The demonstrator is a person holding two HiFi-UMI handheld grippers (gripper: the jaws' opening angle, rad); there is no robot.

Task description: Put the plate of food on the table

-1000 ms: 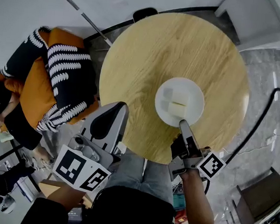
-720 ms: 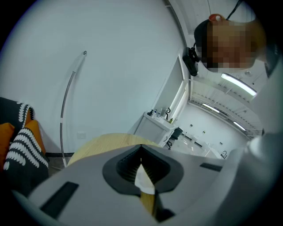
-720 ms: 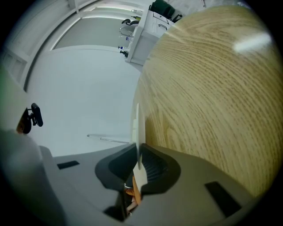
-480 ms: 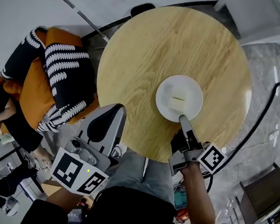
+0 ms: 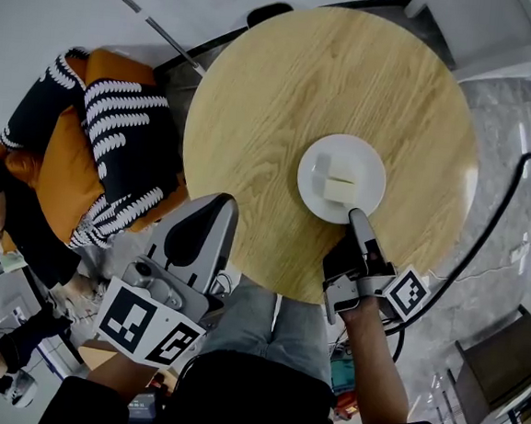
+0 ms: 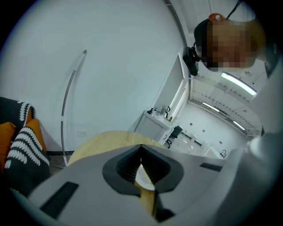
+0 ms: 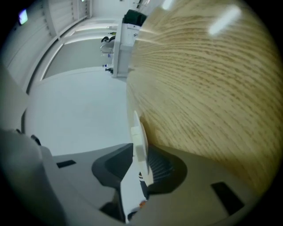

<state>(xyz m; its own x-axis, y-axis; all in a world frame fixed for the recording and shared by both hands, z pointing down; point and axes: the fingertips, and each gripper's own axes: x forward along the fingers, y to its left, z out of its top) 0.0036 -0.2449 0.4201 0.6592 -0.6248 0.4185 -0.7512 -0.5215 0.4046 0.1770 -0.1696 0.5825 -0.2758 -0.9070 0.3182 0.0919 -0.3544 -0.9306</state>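
A white plate (image 5: 340, 178) carrying two pale food cubes (image 5: 338, 190) lies over the near right part of the round wooden table (image 5: 276, 97). My right gripper (image 5: 354, 216) reaches in from the table's near edge and is shut on the plate's near rim. In the right gripper view the plate (image 7: 138, 141) shows edge-on between the jaws of that gripper (image 7: 139, 152), close against the wood (image 7: 203, 88); whether they touch I cannot tell. My left gripper (image 5: 226, 201) hangs off the table's near left edge, shut and holding nothing, and looks along its closed jaws (image 6: 141, 148) towards the table (image 6: 110, 139).
Orange and black-and-white patterned cushions (image 5: 115, 138) lie on a seat left of the table. A black cable (image 5: 495, 227) curves over the floor at the right. A white cabinet (image 5: 493, 42) stands at the back right, a dark chair (image 5: 269, 15) behind the table.
The plate and my right gripper have shifted a little farther in over the table. The left gripper has hardly moved.
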